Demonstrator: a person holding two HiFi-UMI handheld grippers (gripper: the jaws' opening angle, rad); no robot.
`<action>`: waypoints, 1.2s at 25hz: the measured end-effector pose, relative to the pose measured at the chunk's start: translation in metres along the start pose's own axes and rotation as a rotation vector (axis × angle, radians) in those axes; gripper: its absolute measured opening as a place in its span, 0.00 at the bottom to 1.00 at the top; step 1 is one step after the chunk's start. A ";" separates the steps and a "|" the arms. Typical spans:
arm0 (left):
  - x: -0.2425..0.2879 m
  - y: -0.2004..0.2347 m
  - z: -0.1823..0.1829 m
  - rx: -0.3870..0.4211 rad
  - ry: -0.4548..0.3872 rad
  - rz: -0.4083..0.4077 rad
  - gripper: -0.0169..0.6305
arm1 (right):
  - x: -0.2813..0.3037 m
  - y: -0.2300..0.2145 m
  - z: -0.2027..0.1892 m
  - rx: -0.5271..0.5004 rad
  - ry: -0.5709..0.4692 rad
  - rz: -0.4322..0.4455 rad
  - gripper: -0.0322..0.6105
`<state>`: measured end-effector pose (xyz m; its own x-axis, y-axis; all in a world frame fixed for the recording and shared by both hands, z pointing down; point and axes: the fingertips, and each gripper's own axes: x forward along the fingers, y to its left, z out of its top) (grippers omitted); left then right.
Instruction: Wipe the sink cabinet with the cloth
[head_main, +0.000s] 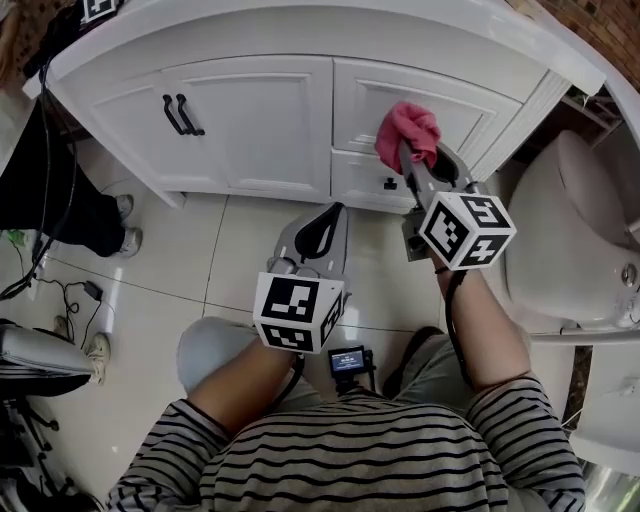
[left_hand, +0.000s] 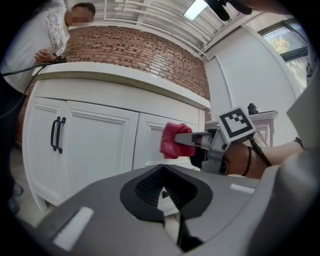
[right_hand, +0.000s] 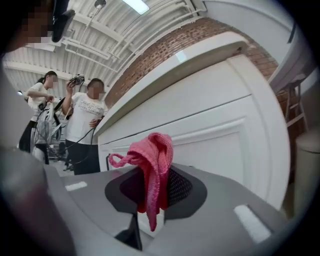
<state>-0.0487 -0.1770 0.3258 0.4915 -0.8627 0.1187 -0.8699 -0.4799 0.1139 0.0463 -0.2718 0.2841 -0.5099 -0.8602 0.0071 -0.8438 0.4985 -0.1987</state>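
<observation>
The white sink cabinet fills the top of the head view, with paneled doors and two black handles on the left door. A bunched pink cloth is pinched in my right gripper, which is shut on it and holds it against the right cabinet door. In the right gripper view the cloth hangs from the jaws close to the white door panel. My left gripper hovers lower over the floor, shut and empty, pointing at the cabinet.
A white toilet stands right of the cabinet. A bystander's dark legs and shoe and cables lie at left on the tile floor. People stand beyond the cabinet's left end.
</observation>
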 end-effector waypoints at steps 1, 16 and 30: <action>0.000 0.000 0.000 0.004 0.000 0.000 0.03 | 0.016 0.017 -0.010 -0.007 0.019 0.032 0.17; 0.005 0.014 -0.002 0.024 0.007 0.022 0.03 | 0.042 -0.050 -0.083 -0.034 0.198 -0.148 0.18; 0.015 -0.005 -0.011 0.054 0.030 0.007 0.03 | -0.047 -0.156 -0.061 -0.033 0.165 -0.353 0.18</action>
<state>-0.0364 -0.1854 0.3376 0.4855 -0.8614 0.1490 -0.8740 -0.4822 0.0601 0.1917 -0.3025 0.3745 -0.2055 -0.9519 0.2273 -0.9756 0.1808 -0.1247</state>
